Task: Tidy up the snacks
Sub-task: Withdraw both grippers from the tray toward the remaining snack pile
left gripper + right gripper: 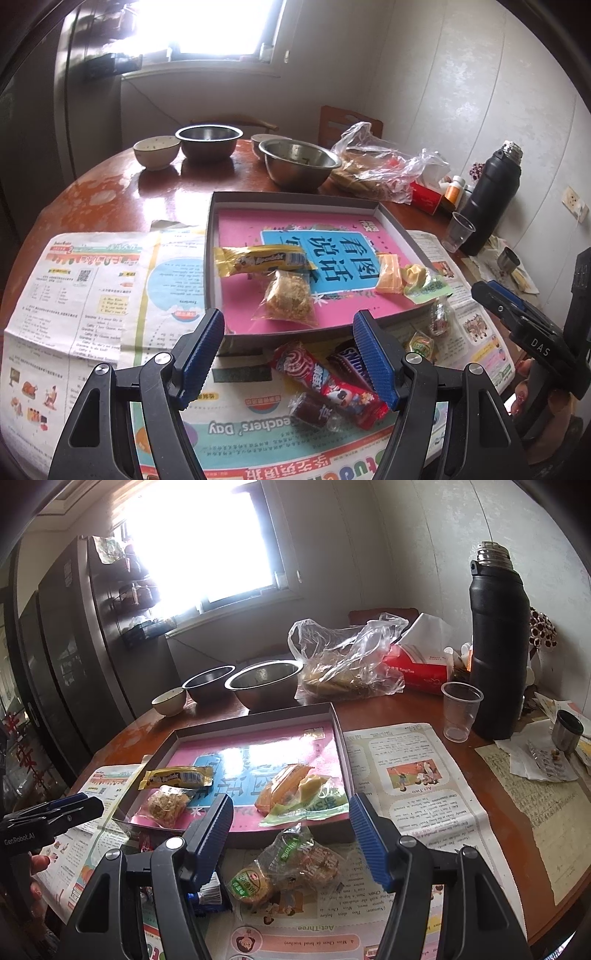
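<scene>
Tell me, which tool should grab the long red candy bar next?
Probably the left tool. The red candy bar lies right under its open fingers, on the newspaper in front of the box. The right tool hangs over a green-label snack instead.

A shallow box (295,206) sits mid-desk (110,192) on spread newspapers (92,288). In it lie a long wrapped bar (262,260) at the left, a bagged crumbly snack (288,299) just before it, and two packets (406,277) at the right. Before the box, on the newspapers, lie more wrapped snacks (325,380). Behind the box stand bowls (299,162), with a plastic bag (376,166) to their right. A flask (491,199) and a cup (456,232) stand at the far right.
</scene>
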The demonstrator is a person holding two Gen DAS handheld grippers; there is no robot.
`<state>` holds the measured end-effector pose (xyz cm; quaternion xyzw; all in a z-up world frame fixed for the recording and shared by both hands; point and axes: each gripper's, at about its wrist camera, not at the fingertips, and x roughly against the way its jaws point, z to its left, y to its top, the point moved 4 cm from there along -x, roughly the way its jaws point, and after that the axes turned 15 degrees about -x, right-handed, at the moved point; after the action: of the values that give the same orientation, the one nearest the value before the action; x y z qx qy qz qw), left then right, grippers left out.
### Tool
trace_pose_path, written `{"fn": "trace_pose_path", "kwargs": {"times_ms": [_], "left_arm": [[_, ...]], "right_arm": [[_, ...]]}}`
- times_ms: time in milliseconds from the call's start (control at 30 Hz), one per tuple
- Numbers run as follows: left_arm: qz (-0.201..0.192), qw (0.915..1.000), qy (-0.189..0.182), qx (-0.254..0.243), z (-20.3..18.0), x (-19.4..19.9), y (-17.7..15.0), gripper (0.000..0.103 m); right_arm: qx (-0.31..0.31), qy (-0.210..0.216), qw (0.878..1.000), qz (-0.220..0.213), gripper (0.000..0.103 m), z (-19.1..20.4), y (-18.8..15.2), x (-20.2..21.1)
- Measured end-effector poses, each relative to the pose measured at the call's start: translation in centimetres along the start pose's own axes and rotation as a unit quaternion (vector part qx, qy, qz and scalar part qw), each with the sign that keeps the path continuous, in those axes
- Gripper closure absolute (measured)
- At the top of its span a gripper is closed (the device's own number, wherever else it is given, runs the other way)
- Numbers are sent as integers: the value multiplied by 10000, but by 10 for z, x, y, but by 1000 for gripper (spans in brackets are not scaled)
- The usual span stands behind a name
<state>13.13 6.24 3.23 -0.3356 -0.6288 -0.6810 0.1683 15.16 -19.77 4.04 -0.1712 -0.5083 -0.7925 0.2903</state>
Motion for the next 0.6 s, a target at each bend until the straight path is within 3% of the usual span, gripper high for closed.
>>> {"fn": "trace_pose_path", "kwargs": {"times_ms": [600], "left_arm": [[202, 9998, 71, 56, 3, 1, -15, 29]], "right_arm": [[-259, -120, 9996, -84, 38, -23, 2, 16]]}}
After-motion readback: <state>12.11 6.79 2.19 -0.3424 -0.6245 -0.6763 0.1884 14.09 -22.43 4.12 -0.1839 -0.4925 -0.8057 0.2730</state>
